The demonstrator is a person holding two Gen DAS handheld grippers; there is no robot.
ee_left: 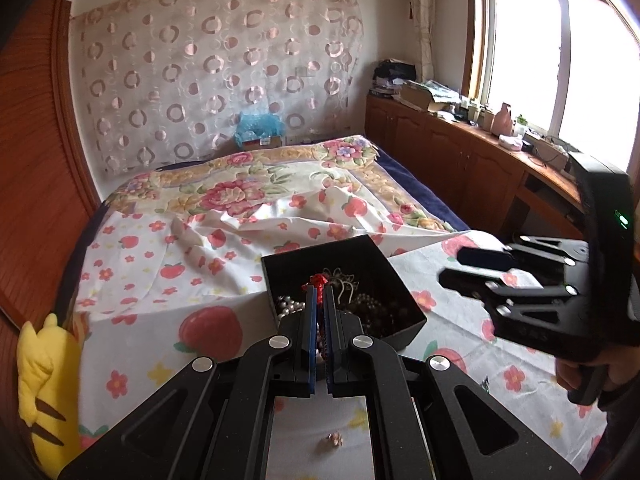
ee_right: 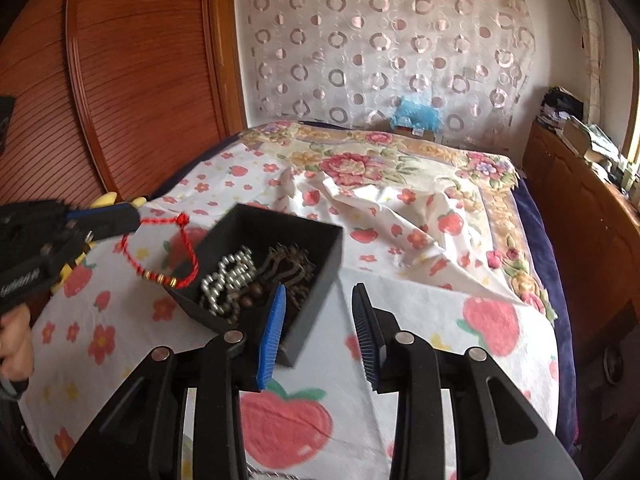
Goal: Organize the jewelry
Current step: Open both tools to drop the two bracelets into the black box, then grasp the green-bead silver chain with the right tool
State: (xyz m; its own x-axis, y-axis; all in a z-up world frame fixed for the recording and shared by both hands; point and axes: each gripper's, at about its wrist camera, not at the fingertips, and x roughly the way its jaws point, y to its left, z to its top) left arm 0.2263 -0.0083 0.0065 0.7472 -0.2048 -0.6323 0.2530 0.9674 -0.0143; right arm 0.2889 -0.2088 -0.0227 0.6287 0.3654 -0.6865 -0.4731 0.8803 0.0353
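A black open box [ee_left: 396, 284] [ee_right: 304, 236] sits on the strawberry-print cloth [ee_right: 420, 320] on the bed. It holds a silver bead string [ee_right: 230, 276], dark beads [ee_left: 380, 304] and a bronze hair comb [ee_right: 290, 266]. My left gripper [ee_left: 320, 292] [ee_right: 136, 216] is shut on a red cord bracelet [ee_right: 160, 256] [ee_left: 319, 280], which hangs above the box's left edge. My right gripper [ee_right: 318, 296] [ee_left: 456, 268] is open and empty, just right of the box's near corner.
A small ring-like piece [ee_left: 335, 438] lies on the cloth under my left gripper. A yellow plush toy [ee_left: 40, 380] sits at the bed's left edge. A wooden wardrobe [ee_right: 120, 80] stands left, a cluttered wooden counter [ee_left: 480, 148] right.
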